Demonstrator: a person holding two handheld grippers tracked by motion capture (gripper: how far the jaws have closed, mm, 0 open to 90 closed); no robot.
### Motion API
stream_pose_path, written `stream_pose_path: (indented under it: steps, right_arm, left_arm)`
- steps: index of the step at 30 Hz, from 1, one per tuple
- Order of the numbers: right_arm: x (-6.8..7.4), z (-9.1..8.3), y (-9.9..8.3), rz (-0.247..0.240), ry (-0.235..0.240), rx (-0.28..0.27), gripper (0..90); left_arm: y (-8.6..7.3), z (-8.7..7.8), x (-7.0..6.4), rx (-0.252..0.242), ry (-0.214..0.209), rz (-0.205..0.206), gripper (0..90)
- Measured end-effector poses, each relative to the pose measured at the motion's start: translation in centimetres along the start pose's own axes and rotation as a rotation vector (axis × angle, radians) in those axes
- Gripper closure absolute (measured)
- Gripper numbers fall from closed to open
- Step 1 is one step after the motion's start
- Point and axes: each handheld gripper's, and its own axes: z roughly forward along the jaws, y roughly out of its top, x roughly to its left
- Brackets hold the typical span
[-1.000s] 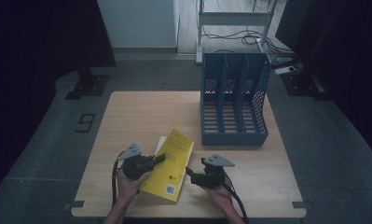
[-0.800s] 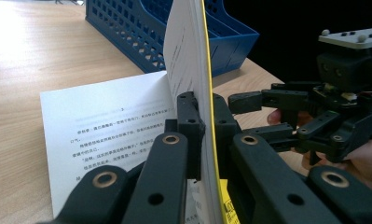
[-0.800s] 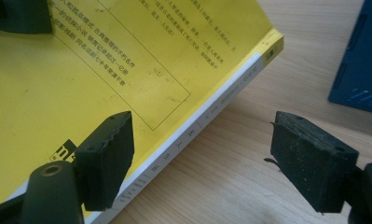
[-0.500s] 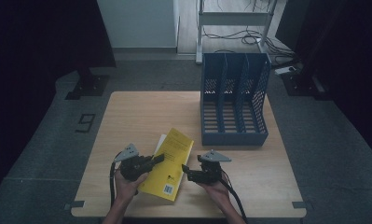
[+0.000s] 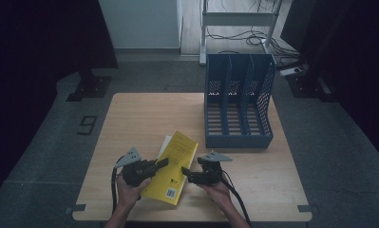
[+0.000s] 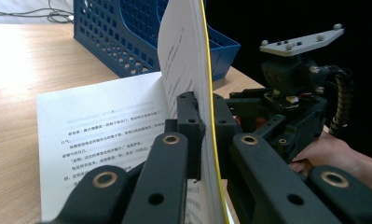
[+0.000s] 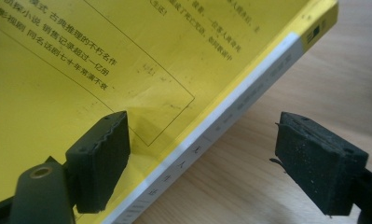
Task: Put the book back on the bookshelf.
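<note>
A yellow paperback book [image 5: 176,159] lies at the table's near middle, its white spine edge [image 7: 230,116] facing my right gripper. My left gripper [image 5: 162,164] comes from the left and is shut on the yellow cover and a few pages [image 6: 186,56], holding them upright. A printed white page [image 6: 99,126] lies flat beneath them. My right gripper [image 5: 184,172] is open at the book's right edge. In the right gripper view, one pad [image 7: 102,158] is over the cover, the other [image 7: 316,163] over bare wood; the spine runs between them [image 7: 207,158].
A blue three-slot file rack [image 5: 239,102] stands at the table's far right, just beyond the book. Bare wooden tabletop [image 5: 139,118] stretches to the left and behind. The right gripper [image 6: 291,102] sits close behind the raised cover, a hand under it.
My right gripper has slid left, up to the book's spine edge. The left gripper keeps its hold on the cover and has barely shifted.
</note>
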Motion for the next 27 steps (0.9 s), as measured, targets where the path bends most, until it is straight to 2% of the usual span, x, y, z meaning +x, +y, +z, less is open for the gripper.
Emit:
stream_pose_path:
  steps: [11, 18, 27]
  right_arm:
    - [-0.43, 0.56, -0.32, 0.042, 0.073, 0.019, 15.6]
    - [-0.31, 0.86, -0.53, 0.055, 0.149, 0.031, 16.4]
    - [-0.28, 0.79, -0.61, 0.035, 0.165, 0.022, 19.7]
  left_arm:
    - [-0.02, 0.09, -0.16, 0.000, -0.008, 0.000, 86.9]
    - [-0.07, 0.25, -0.45, 0.004, -0.020, -0.001, 86.9]
    - [-0.16, 0.33, -0.30, 0.004, -0.028, -0.008, 86.8]
